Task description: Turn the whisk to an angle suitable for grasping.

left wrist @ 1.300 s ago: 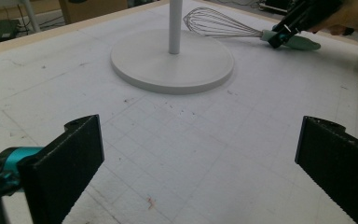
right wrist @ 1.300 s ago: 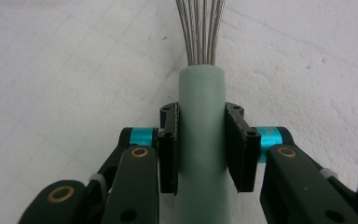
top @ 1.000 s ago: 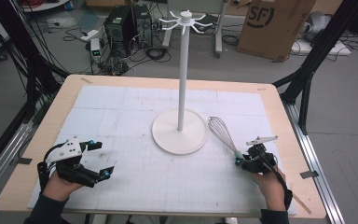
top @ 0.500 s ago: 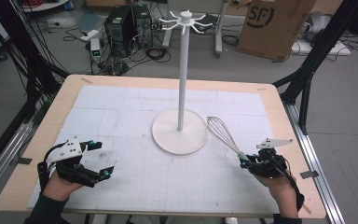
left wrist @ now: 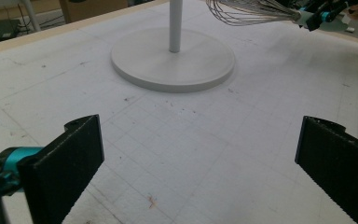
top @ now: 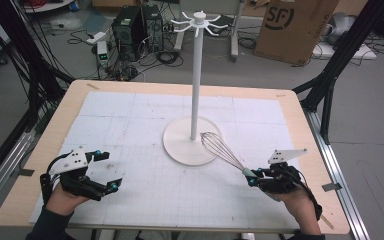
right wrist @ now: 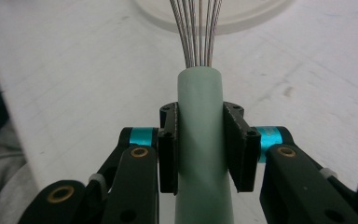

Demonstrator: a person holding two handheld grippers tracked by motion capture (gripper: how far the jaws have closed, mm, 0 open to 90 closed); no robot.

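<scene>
Black hand-held gripper (right wrist: 200,154), turquoise accents.

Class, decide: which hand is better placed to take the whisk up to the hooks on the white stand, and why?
Right. The right gripper is already clamped on the whisk handle, wires over the stand base. The left gripper sits open, apart, near the table's front-left corner.

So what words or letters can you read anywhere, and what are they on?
"SF": black letters on the brown cardboard box on the floor behind the table, partly cut off by the picture's top edge.
No other print on the box is readable; the whisk and white stand bear no words.
</scene>
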